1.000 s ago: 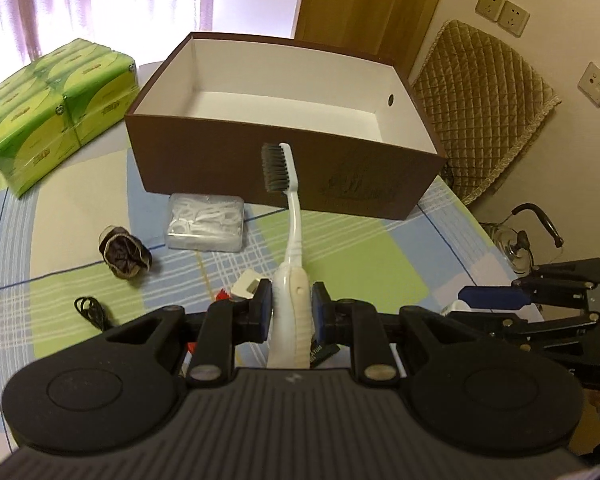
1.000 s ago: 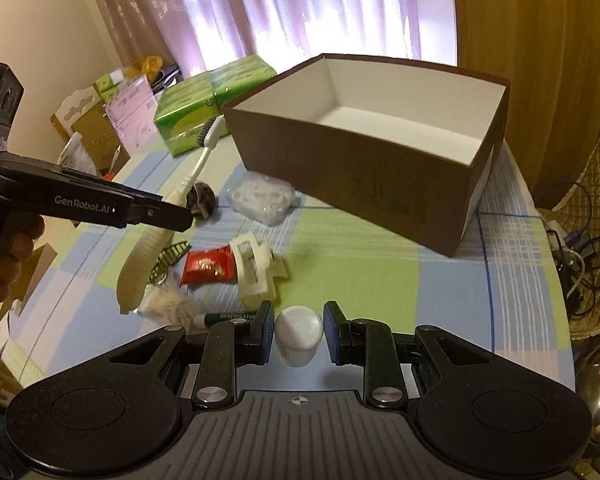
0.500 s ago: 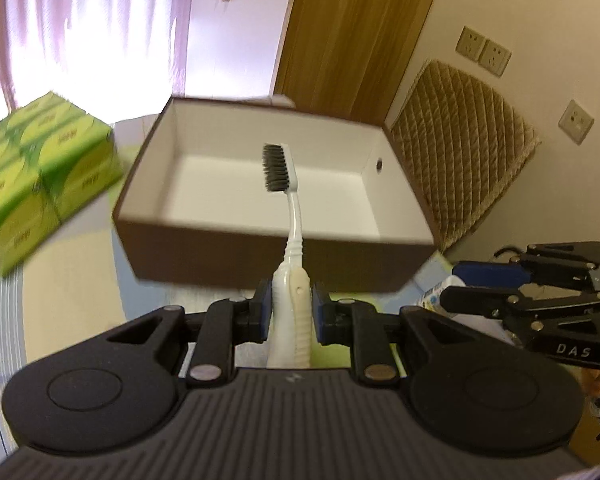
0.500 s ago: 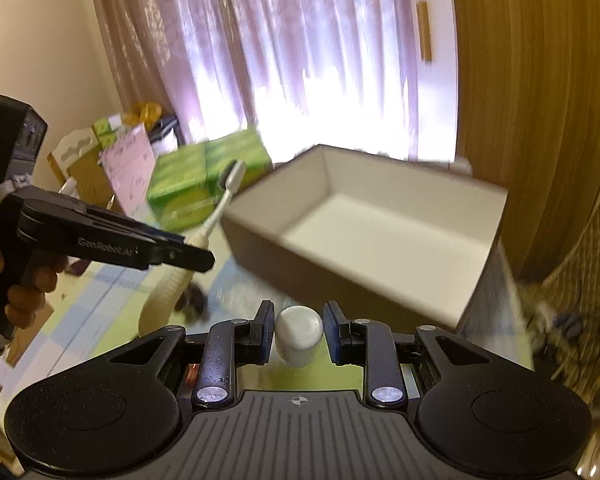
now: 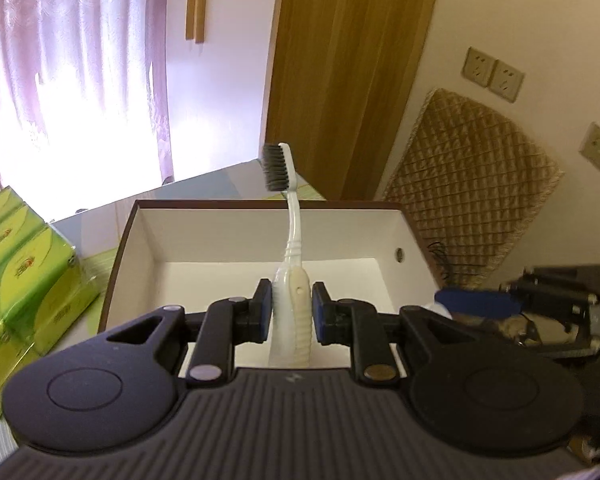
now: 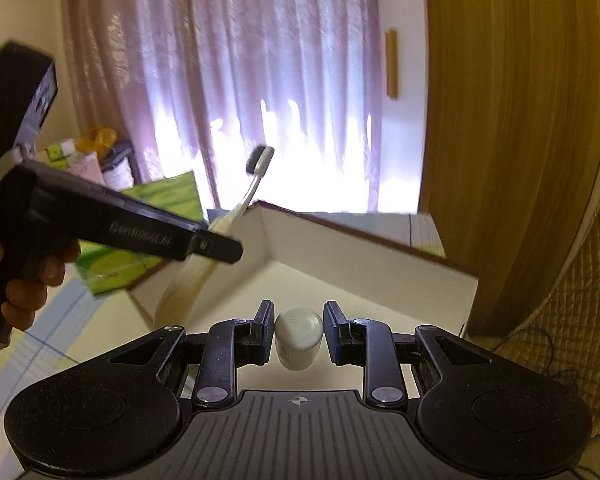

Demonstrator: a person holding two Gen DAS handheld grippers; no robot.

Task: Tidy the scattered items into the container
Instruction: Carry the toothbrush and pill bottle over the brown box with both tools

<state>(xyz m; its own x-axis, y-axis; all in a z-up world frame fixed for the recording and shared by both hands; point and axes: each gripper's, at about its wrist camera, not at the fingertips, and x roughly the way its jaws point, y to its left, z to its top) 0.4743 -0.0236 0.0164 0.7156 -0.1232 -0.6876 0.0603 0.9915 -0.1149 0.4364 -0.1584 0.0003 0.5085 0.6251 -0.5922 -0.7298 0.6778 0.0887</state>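
Two grippers over the box: left pinches toothbrush upright, right pinches bottle, box floor directly below.

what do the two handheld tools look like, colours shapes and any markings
Both are matte black plastic. The left tool has blue-faced pads, two round discs either side of a ribbed centre plate, and silver pivot screws. The right tool matches, with a crosshair mark on its plate. Seen from the side, the left one's finger bears grey "GenRobot.AI" lettering.
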